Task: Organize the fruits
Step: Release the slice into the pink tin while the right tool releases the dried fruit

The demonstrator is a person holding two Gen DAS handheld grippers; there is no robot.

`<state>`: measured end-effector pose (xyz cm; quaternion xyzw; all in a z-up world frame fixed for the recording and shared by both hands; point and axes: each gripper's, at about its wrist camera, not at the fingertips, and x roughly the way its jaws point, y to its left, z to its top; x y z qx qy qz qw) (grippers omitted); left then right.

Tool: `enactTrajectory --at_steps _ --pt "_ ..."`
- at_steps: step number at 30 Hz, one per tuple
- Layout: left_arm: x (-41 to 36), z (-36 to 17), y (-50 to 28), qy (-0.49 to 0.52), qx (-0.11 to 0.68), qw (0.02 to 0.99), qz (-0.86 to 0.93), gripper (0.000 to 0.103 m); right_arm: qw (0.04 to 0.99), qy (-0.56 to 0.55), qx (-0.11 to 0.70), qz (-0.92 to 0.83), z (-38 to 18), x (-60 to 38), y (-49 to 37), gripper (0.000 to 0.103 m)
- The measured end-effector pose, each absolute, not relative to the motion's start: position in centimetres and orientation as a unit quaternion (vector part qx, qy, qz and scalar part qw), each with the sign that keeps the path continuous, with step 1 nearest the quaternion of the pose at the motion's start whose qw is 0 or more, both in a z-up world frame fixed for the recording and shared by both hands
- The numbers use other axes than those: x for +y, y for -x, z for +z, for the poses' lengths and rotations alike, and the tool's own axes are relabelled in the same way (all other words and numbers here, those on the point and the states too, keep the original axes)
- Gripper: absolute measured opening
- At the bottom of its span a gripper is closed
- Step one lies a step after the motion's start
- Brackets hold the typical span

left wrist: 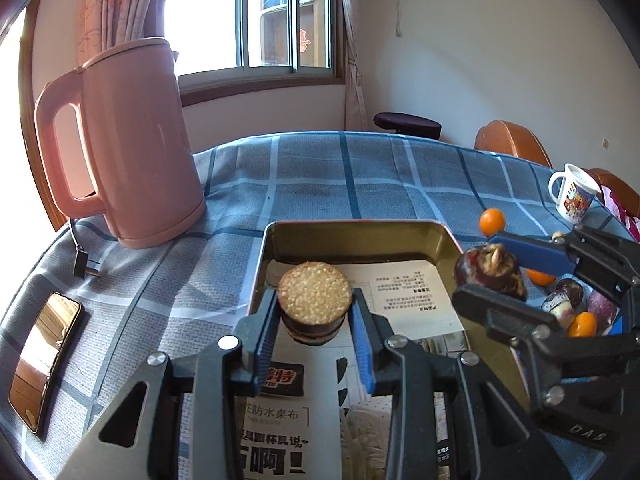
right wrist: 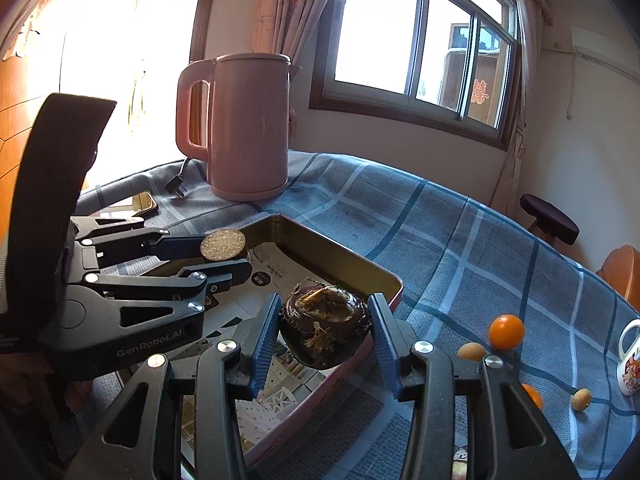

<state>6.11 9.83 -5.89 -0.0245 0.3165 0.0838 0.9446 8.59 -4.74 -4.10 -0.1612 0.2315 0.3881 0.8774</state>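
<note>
Two grippers are seen. The left gripper [left wrist: 315, 312] is clenched on one round cut-topped fruit [left wrist: 315, 295], flat face upward, frame centre above the tin tray [left wrist: 360, 230]. The right gripper [right wrist: 323, 334] grasps one water chestnut [right wrist: 323, 330], sprout upward, over the tray's rim.

The right tongs [left wrist: 496, 276] hide part of the fruit pile [left wrist: 576, 308]; the mug [right wrist: 630, 360] is cut off at the picture's edge.
</note>
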Motion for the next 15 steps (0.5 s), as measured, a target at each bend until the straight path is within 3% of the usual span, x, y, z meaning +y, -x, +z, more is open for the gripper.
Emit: enactTrajectory --at_steps 15 --pt "9.7 -6.3 -6.9 0.019 0.339 0.937 0.083 0.037 0.866 0.178 0.256 0.392 -5.5 -3.7 -8.9 0.047"
